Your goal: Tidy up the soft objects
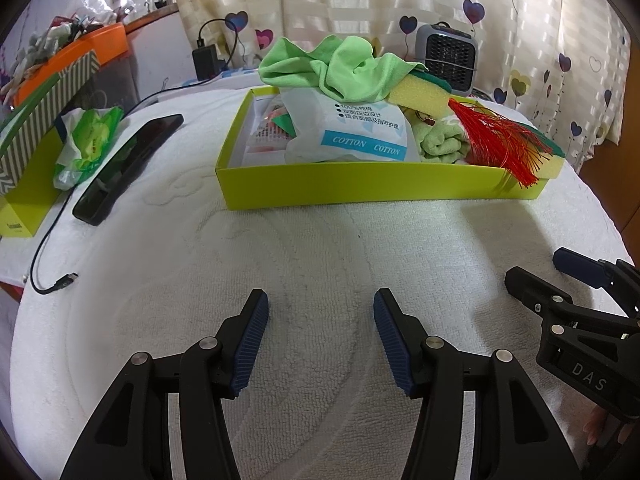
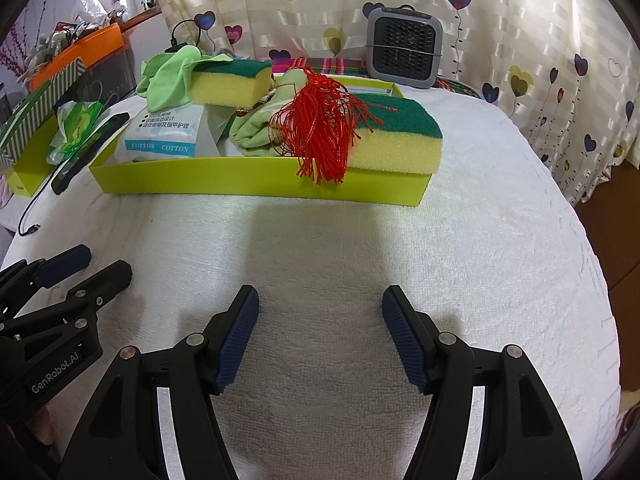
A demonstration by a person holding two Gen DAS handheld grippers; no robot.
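Both grippers hover over bare white towel, jaws apart and empty: the left gripper (image 1: 320, 336) and right gripper (image 2: 320, 332). At twelve o'clock sits the tray (image 1: 360, 188), already piled with cloth (image 1: 328, 64), sponges (image 2: 396, 144), cotton pack (image 1: 360, 132) and tassel (image 2: 324, 128). The sorting looks nearly finished; only tidying seems left.

Soft things piled in a lime-green tray (image 2: 256, 184) on white towelling.

A crumpled green cloth (image 1: 332, 66) tops the heap beside a yellow-and-green sponge (image 2: 228, 82). A white cotton-pad pack (image 1: 360, 132) leans below; a folded green towel (image 2: 256, 132) lies mid-tray. A red tassel (image 2: 324, 136) drapes over a second sponge (image 2: 396, 140) and the tray's front wall.
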